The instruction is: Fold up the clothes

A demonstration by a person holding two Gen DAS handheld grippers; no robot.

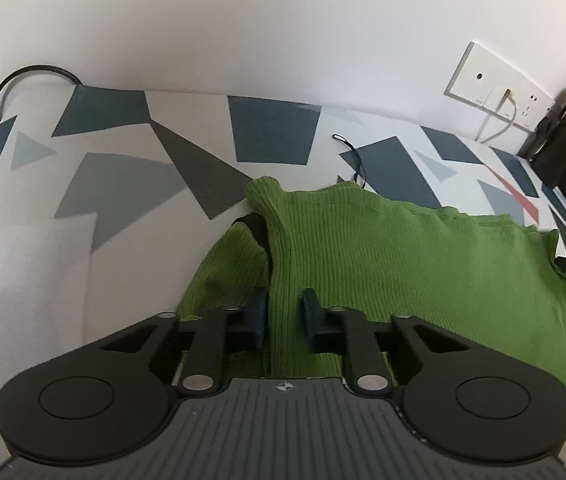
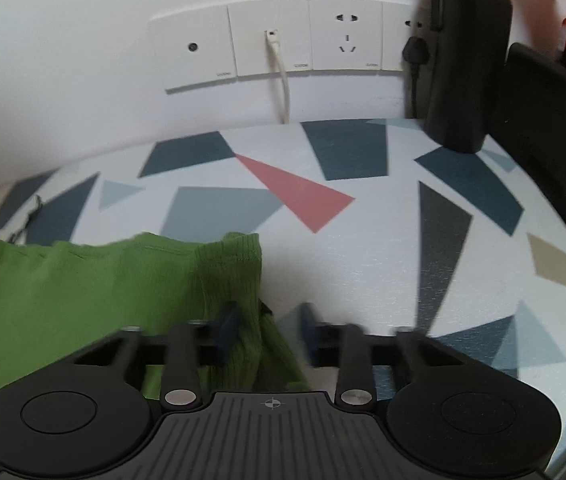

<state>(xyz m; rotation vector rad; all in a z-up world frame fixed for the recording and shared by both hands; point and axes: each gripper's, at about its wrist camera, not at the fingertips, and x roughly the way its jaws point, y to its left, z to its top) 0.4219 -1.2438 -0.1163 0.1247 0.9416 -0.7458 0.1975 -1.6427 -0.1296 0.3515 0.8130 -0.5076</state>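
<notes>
We've got the green top (image 1: 403, 264) mid-bench, its far edge twd the wall. Left gripper (image 1: 285, 312) straddles a raised fold, jaws narrow but not pinching; right gripper (image 2: 269, 328) gapes w/ cloth only at its left finger. Risk: right side slips free on lift, skewing the fold.

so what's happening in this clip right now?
A person holding a gripper in each hand is folding a green sweater on a table with a geometric-patterned top. The left gripper has its jaws apart around a raised fold along the sweater's left side, not clamped. The right gripper is also open, with the sweater's right edge lying between its fingers; that view is motion-blurred. A black bottle stands by the wall sockets, away from the work.
</notes>
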